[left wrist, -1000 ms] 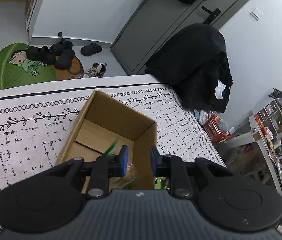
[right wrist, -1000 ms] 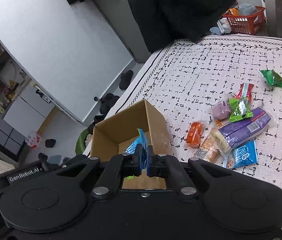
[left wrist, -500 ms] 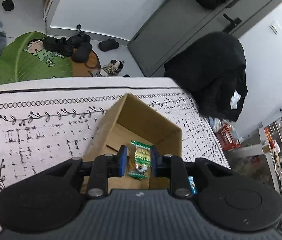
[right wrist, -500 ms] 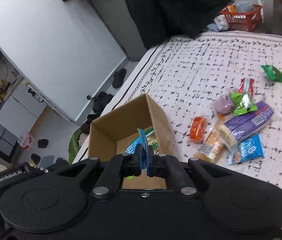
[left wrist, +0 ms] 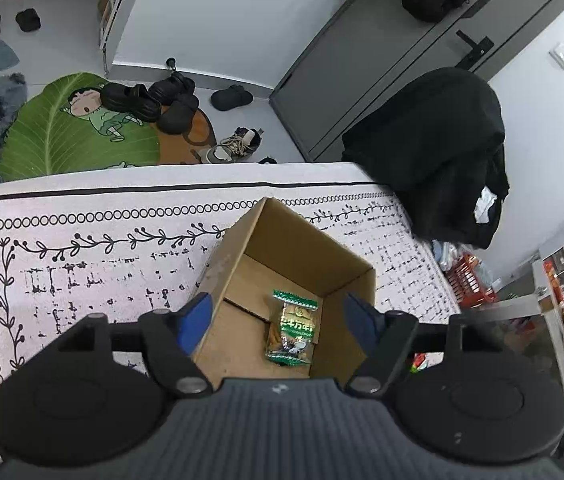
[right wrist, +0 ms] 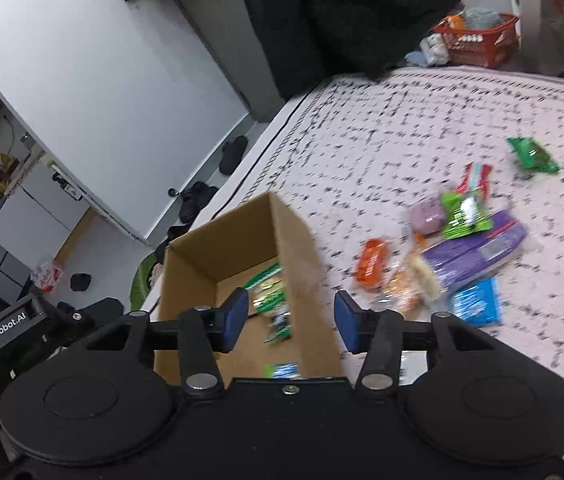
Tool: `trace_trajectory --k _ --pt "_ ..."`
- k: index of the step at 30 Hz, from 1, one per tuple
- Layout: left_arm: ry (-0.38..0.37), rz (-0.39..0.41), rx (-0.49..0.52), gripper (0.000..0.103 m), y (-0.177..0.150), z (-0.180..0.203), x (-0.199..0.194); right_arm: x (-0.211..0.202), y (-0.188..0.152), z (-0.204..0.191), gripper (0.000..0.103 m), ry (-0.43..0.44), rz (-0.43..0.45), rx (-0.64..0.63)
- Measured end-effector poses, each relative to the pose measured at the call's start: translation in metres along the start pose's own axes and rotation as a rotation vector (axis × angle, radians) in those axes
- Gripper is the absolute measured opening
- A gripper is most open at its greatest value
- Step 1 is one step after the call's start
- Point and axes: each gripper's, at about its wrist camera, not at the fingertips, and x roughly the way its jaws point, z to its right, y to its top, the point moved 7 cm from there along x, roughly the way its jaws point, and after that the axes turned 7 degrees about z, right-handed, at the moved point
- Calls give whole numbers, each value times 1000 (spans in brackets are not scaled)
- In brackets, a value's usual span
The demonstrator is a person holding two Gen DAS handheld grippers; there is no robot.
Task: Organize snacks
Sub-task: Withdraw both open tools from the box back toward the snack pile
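Both the left tool [left wrist: 278,316] and right tool [right wrist: 290,322] are hanging open and empty, jaws just parted, over the cardboard box [left wrist: 301,248] holding a light, crinkly green packet [left wrist: 293,330], while beyond it more soft, slippery packets [right wrist: 457,256] are waiting on the table [right wrist: 401,136], best pinched by a sealed edge

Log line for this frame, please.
left gripper: jaws just opened, empty | right gripper: jaws just opened, empty | green snack packet: lying in cardboard box | other snacks: on the cloth
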Motion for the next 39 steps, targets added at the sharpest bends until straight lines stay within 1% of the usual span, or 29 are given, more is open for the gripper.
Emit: trace_trajectory --k 1,2,4,5,6,7,8,9,10,12,15,18,24,26,27,28,30,32,35,39 --pt "7 -3 10 75 -1 2 1 -3 2 5 58 -12 11 -4" --pt "11 -1 23 77 -3 4 1 -6 4 9 60 -22 21 -10" --pt "25 13 49 82 -6 9 0 -11 7 17 70 -42 42 -23" --pt "28 18 59 87 -7 12 -1 -14 9 21 73 -52 53 -24" --pt "24 21 67 91 -9 15 -3 -17 11 25 79 -59 63 -19" --pt "13 22 76 92 -10 19 -4 -20 12 29 84 -60 69 -13" --pt "3 22 87 96 -12 24 -5 -24 14 32 85 -57 72 -8" --pt "-5 25 100 102 -13 28 -7 -26 15 35 86 -57 73 -6" --pt "-12 29 109 103 -14 32 -8 -29 17 38 86 -59 75 -9" --pt "-36 30 131 103 -18 39 -10 -35 19 41 88 -70 82 -37" --pt "-43 28 148 103 -23 44 -12 -42 22 47 91 -72 91 -55" --pt "-54 23 168 103 -28 51 -13 -45 23 54 91 -73 84 -55" --pt "-66 49 211 103 -31 65 -19 -57 28 66 91 -102 132 -98" --pt "-71 44 226 103 -34 68 -20 -59 30 71 93 -117 143 -103" --pt "-75 44 240 103 -35 70 -20 -60 30 74 96 -124 145 -104" --pt "-76 51 254 103 -36 73 -21 -61 31 78 97 -126 146 -104" --pt "-83 65 279 103 -38 79 -23 -61 31 83 97 -122 139 -102" --pt "-97 57 284 103 -41 84 -23 -62 31 89 97 -123 135 -103" --pt "-94 45 289 103 -46 86 -22 -61 31 98 97 -122 128 -95" --pt "-115 3 284 103 -54 92 -17 -57 31 112 98 -127 93 -56"
